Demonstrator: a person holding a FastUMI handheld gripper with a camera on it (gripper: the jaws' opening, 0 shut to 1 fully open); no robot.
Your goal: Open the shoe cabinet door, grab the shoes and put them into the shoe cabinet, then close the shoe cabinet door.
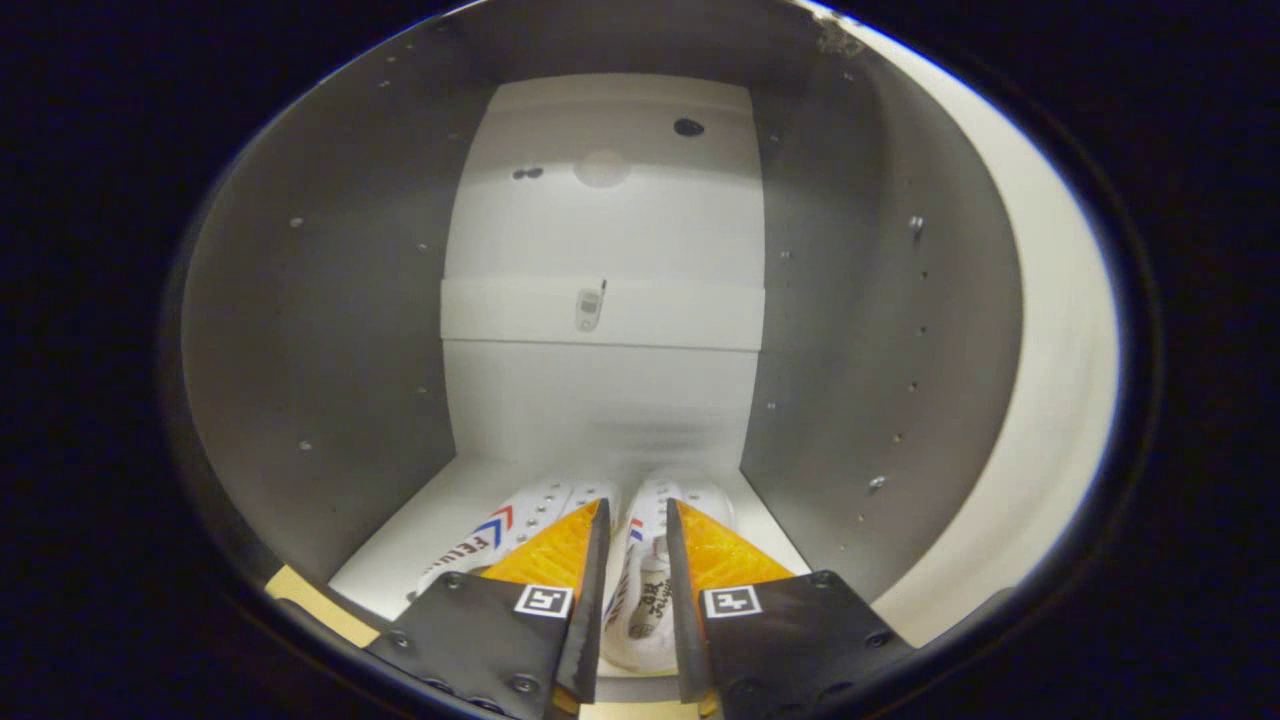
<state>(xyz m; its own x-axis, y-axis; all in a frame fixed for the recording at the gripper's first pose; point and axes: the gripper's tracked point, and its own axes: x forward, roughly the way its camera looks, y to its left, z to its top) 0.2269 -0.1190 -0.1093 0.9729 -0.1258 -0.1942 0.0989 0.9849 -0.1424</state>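
I am looking into the open shoe cabinet (pixel 330 330), with its grey side walls and white back panel. A pair of white shoes lies toes-inward on the cabinet's white floor (pixel 400 560). The left shoe (pixel 505 530) has red and blue stripes on its side, and the right shoe (pixel 700 495) lies close beside it. My gripper (pixel 637 505) reaches in over the shoes. Its fingers stand a narrow gap apart, pressed on the shoes' inner sides, with printed lining showing between them.
A white crossbar (pixel 520 312) with a small fitting (pixel 589 308) runs across the back panel at mid height. The cabinet's right side wall (pixel 860 330) ends in a cream front edge (pixel 1060 350). A tan strip (pixel 300 595) lies at the floor's front left corner.
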